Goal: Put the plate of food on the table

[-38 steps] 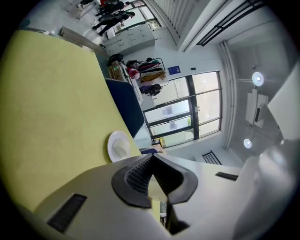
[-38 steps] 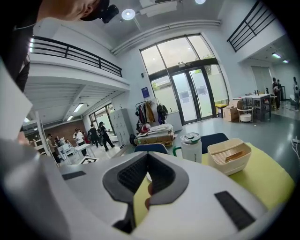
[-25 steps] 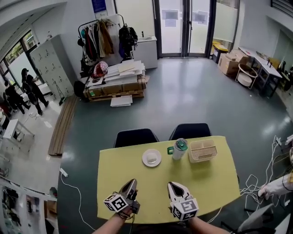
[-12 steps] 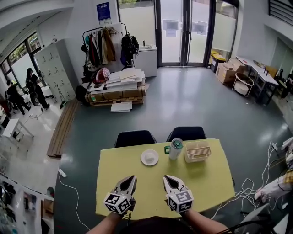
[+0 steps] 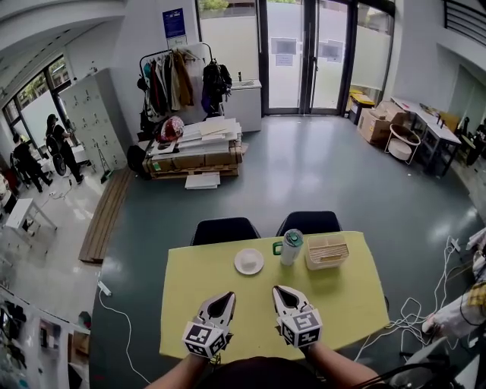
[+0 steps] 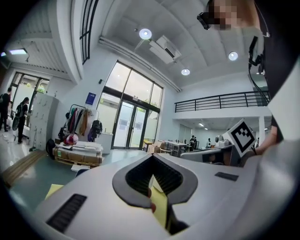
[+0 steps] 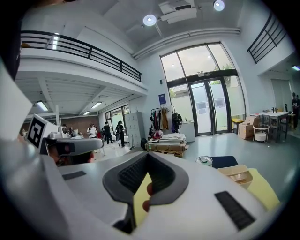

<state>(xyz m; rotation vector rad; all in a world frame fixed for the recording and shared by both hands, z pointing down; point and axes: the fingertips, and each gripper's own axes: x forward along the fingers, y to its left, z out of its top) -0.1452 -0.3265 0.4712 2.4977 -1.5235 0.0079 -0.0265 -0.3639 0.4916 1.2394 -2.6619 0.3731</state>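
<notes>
No print can be read anywhere. A blue poster [image 5: 173,23] hangs on the wall at the upper left of the head view, and paper sheets [image 5: 283,47] are stuck on the glass doors [image 5: 304,45] at the top centre, but their print is too small to make out. Each gripper's marker cube [image 5: 203,338] bears only black-and-white square patterns, no letters.

The plate [image 5: 249,261] lies flat on the yellow table [image 5: 349,304], in its far half, just left of centre in the head view. It is round and white, so it has no long axis and no pointing end. A pale piece of food [image 5: 251,263] sits on it; what it is cannot be told. Right of the plate stands a bottle [image 5: 290,247] with a green lid, and right of that a beige slatted basket [image 5: 327,251]. Two dark chairs [image 5: 224,229] stand at the table's far edge.

The left gripper [image 5: 225,297] and the right gripper [image 5: 279,292] hang side by side over the table's near part, low in the frame, both pointing toward the plate and well apart from it. In each gripper view the jaws meet at their tips with nothing between them; only the yellow table shows through the gap behind.
</notes>
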